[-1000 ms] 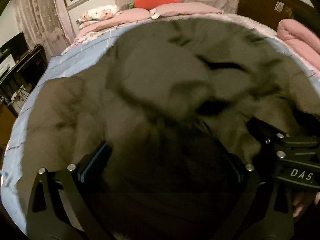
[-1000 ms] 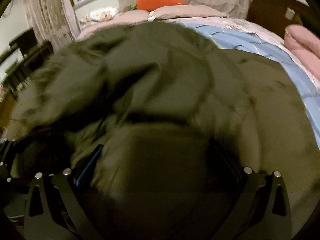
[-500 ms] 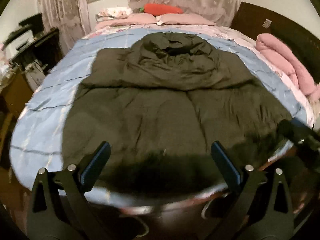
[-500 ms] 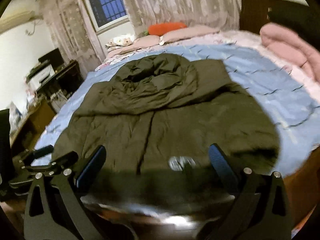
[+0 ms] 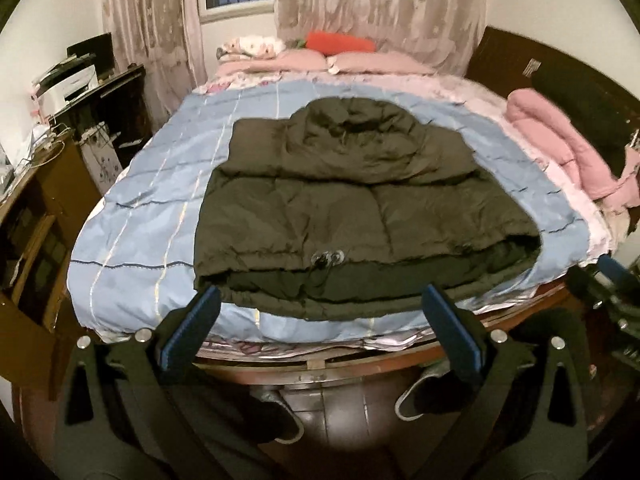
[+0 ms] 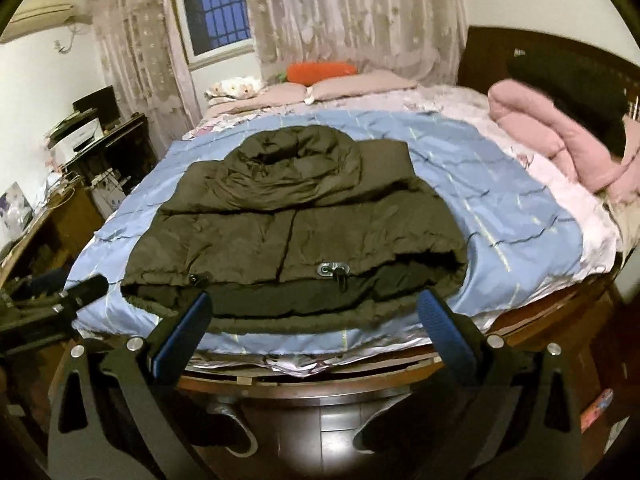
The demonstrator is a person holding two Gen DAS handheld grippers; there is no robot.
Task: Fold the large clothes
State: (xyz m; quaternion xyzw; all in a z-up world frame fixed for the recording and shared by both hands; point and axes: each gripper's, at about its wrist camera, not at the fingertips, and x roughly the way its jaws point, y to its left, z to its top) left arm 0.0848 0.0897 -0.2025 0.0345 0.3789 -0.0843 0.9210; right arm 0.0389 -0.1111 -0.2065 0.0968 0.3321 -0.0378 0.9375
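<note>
A dark olive hooded puffer jacket (image 5: 352,208) lies folded in half on the blue quilt (image 5: 152,200), hood at the far end, hem and black lining toward me. It also shows in the right wrist view (image 6: 296,224). My left gripper (image 5: 320,320) is open and empty, held back off the foot of the bed, short of the jacket's near edge. My right gripper (image 6: 316,320) is open and empty too, just short of the same edge. The right gripper shows at the right edge of the left wrist view (image 5: 612,280); the left one shows at the left of the right wrist view (image 6: 72,296).
The bed has a dark wooden foot rail (image 5: 320,368) and headboard (image 5: 560,76). A rolled pink blanket (image 5: 560,144) lies at the right. Pink pillows (image 5: 360,62) and an orange cushion (image 5: 340,42) lie at the far end. A desk with a printer (image 5: 72,80) stands left. Slippers (image 5: 420,400) lie on the floor.
Both grippers have let go of the jacket and pulled back from the bed. The jacket, close and blurred a second ago, now lies folded and still.
</note>
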